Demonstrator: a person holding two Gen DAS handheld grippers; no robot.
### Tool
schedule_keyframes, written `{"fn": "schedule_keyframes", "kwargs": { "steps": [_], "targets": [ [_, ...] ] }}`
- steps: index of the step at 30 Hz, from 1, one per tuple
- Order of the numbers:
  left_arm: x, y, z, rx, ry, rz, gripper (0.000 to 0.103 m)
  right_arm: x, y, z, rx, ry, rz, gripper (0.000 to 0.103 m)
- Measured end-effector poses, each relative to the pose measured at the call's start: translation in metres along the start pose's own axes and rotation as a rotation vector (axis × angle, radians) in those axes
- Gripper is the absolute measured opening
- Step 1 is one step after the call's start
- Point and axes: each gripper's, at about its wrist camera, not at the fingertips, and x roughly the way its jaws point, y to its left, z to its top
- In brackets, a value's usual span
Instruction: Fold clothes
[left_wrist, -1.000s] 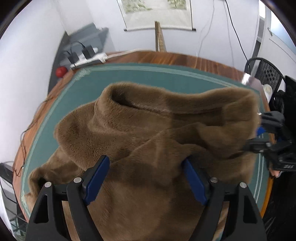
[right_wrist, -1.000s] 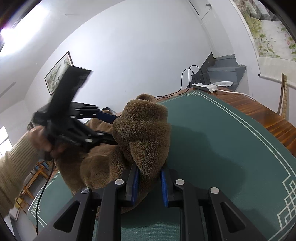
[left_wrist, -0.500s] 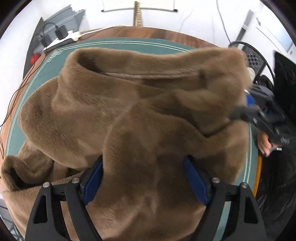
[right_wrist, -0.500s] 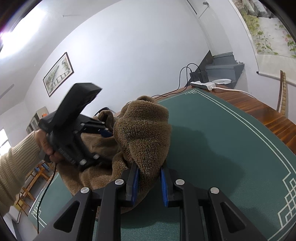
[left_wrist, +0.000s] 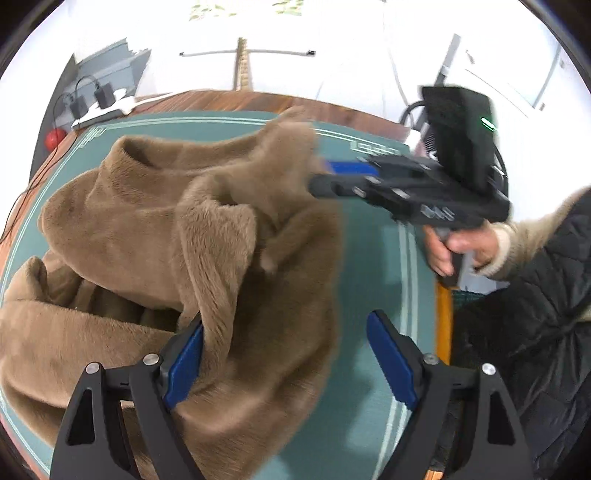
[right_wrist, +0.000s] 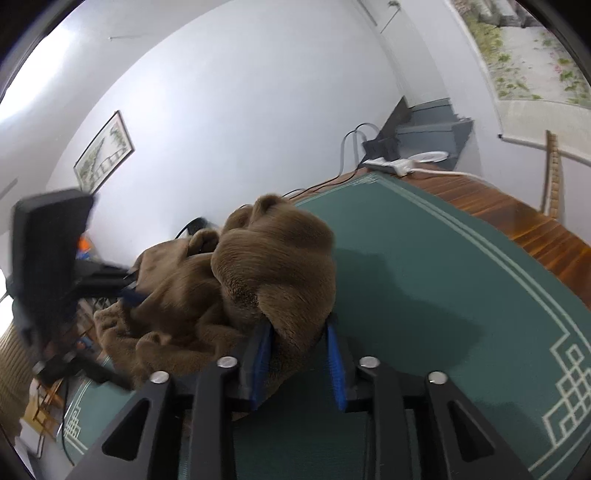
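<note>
White walls (right_wrist: 240, 92), framed picture (right_wrist: 105, 151), wooden table (right_wrist: 535, 225) under green mat (right_wrist: 461, 295).

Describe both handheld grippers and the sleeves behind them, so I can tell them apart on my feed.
Both look alike: the left gripper and right gripper have black angular frames with triangular cut-outs, silver bolt heads and blue pads. The right gripper's black top box shows a green light. The right hand wears a cream knit cuff under a black quilted jacket; the left sleeve is beige ribbed knit.

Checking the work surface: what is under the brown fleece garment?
The brown fleece garment lies heaped on a green mat over a wooden table; whatever it covers is hidden.
</note>
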Motion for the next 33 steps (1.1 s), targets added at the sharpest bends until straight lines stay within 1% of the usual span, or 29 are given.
{"fn": "schedule_keyframes", "kwargs": {
  "steps": [1, 2, 3, 6, 9, 14, 17, 19, 20, 22, 23, 26, 28, 29, 31, 32, 33],
  "targets": [
    [-0.001, -0.006, -0.003, 0.009, -0.003, -0.002, 0.086, -0.004, -0.003, 0.000, 0.006, -0.016, -0.016, 0.063],
    [-0.002, -0.013, -0.007, 0.016, -0.005, -0.006, 0.087, -0.009, -0.005, 0.001, 0.011, -0.035, -0.031, 0.069],
    [0.001, -0.016, -0.005, 0.021, -0.005, -0.008, 0.087, -0.013, -0.007, 0.001, 0.015, -0.052, -0.045, 0.069],
    [0.007, -0.022, -0.009, 0.021, 0.001, 0.040, 0.087, -0.024, -0.010, 0.005, 0.012, -0.084, -0.067, 0.069],
    [0.010, -0.022, -0.009, -0.020, -0.009, 0.086, 0.087, -0.028, -0.008, 0.005, 0.006, -0.085, -0.061, 0.069],
    [0.003, -0.017, 0.000, -0.096, -0.064, 0.160, 0.087, -0.027, -0.002, -0.005, -0.009, -0.057, -0.042, 0.069],
    [-0.001, -0.008, 0.017, -0.102, -0.124, 0.220, 0.087, -0.027, -0.004, -0.012, 0.012, -0.034, -0.024, 0.069],
    [-0.005, -0.007, 0.023, -0.093, -0.142, 0.253, 0.088, -0.027, -0.007, -0.013, 0.033, -0.030, -0.017, 0.069],
    [-0.007, -0.006, 0.025, -0.087, -0.150, 0.268, 0.090, -0.028, -0.008, -0.014, 0.039, -0.029, -0.016, 0.069],
    [0.002, -0.002, 0.036, -0.071, -0.139, 0.294, 0.094, -0.027, -0.009, -0.015, 0.044, -0.029, -0.013, 0.069],
    [0.010, 0.001, 0.042, -0.067, -0.121, 0.306, 0.096, -0.027, -0.008, -0.015, 0.043, -0.028, -0.011, 0.069],
    [0.035, 0.012, 0.048, -0.099, -0.062, 0.292, 0.096, -0.028, -0.006, -0.018, 0.035, -0.027, -0.008, 0.069],
    [0.050, 0.022, 0.049, -0.150, -0.029, 0.263, 0.096, -0.030, -0.007, -0.020, 0.029, -0.027, -0.011, 0.069],
    [0.058, 0.027, 0.049, -0.178, -0.014, 0.247, 0.095, -0.031, -0.008, -0.021, 0.028, -0.027, -0.013, 0.069],
    [0.064, 0.037, 0.045, -0.238, -0.002, 0.213, 0.078, -0.032, -0.010, -0.022, 0.026, -0.028, -0.019, 0.069],
    [0.063, 0.041, 0.041, -0.271, -0.008, 0.206, 0.060, -0.032, -0.011, -0.022, 0.026, -0.029, -0.023, 0.069],
    [0.060, 0.044, 0.037, -0.306, -0.019, 0.203, 0.052, -0.033, -0.013, -0.021, 0.027, -0.031, -0.026, 0.069]
  ]
}}
